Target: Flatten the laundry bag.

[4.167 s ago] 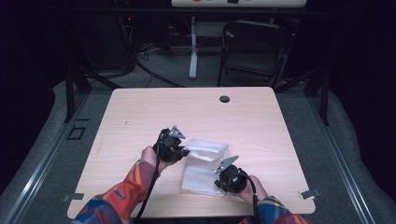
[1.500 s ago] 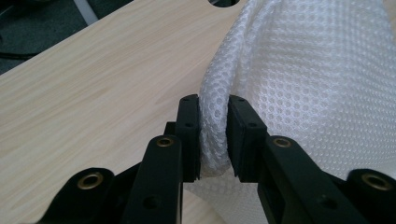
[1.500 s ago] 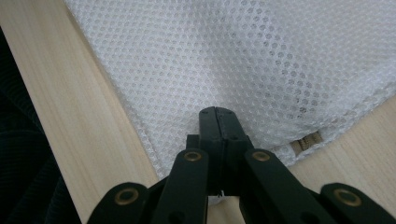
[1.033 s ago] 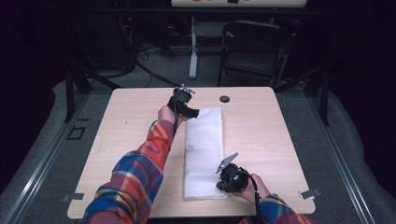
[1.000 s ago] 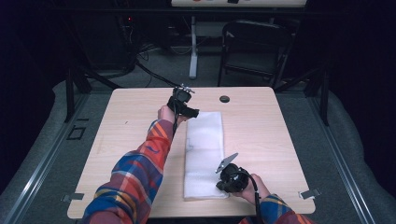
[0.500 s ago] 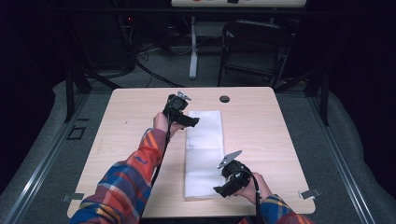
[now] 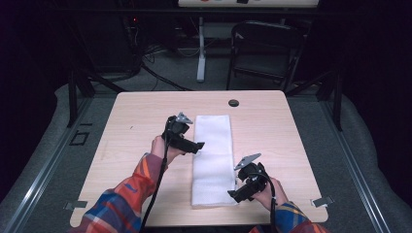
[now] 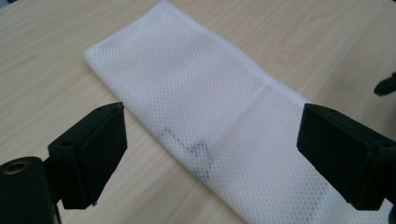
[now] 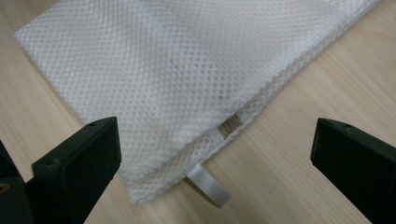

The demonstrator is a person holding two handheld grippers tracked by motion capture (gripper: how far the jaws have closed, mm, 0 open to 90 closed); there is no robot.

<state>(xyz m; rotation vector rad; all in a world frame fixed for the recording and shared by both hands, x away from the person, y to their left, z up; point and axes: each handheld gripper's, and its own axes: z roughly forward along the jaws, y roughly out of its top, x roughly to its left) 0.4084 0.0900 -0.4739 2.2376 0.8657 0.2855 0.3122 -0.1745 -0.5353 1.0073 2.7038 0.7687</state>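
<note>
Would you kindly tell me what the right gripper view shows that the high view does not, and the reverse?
Right gripper view alone: a small white ribbon tab poking out from the near corner of the white mesh cloth, and the weave in close detail. High view alone: the whole table, a round black cap near its far edge, both sleeves, the left gripper by the cloth's long edge and a chair behind. Both: the cloth lying flat on the wood, with the right gripper open at its near corner.

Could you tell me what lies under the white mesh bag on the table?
The white mesh bag lies flat on the wooden table. A small white tab sticks out from under its near corner. Anything else beneath or inside is hidden by the mesh.
</note>
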